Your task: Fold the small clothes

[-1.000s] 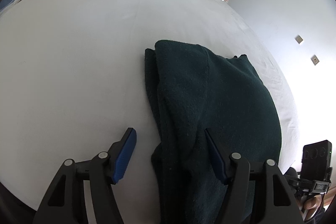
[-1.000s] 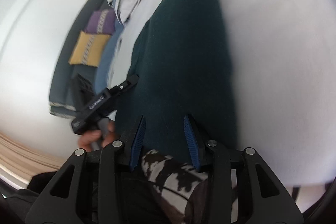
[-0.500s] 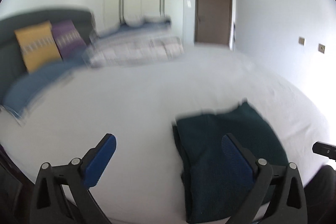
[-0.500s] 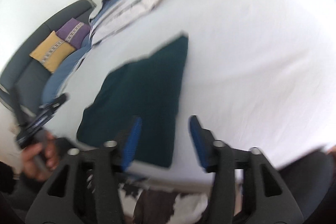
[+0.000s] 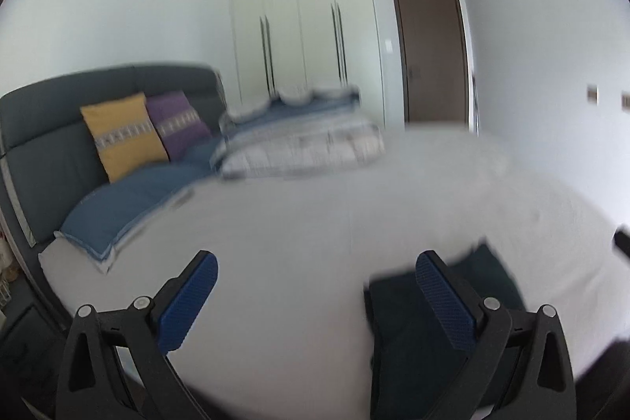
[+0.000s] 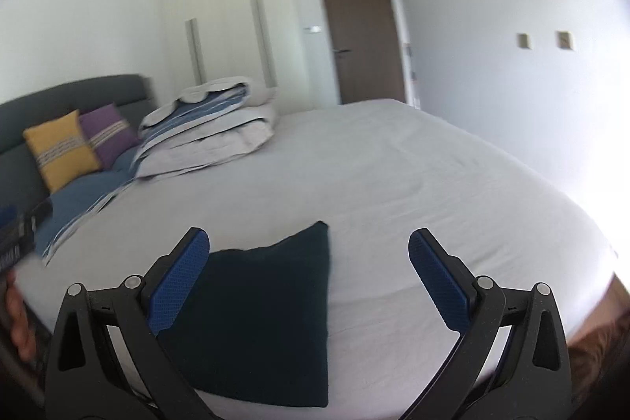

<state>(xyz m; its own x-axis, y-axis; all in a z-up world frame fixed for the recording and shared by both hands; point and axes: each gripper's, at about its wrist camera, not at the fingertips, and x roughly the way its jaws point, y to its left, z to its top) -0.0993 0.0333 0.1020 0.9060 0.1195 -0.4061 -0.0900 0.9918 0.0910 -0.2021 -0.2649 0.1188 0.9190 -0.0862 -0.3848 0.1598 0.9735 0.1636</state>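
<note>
A dark green folded garment (image 6: pixel 267 309) lies flat on the grey bed sheet (image 6: pixel 393 184), close to the near edge. My right gripper (image 6: pixel 309 235) hovers above it, jaws opening wide, and nothing is between the pads. In the left wrist view the same garment (image 5: pixel 397 317) sits low on the right, partly behind one finger. My left gripper (image 5: pixel 315 258) is open and empty, raised over bare sheet (image 5: pixel 295 223) to the garment's left. That view is blurred.
A folded duvet pile (image 6: pixel 212 128) lies at the far side of the bed. Yellow (image 6: pixel 59 148) and purple (image 6: pixel 106 132) cushions lean on the dark headboard (image 6: pixel 78 93). A brown door (image 6: pixel 362 34) and wardrobes stand behind. A hand (image 6: pixel 17 317) shows at the left edge.
Both grippers have risen off the garment and tipped up, so the room is in view. Both sets of jaws have spread much wider. The garment stays folded on the sheet.
</note>
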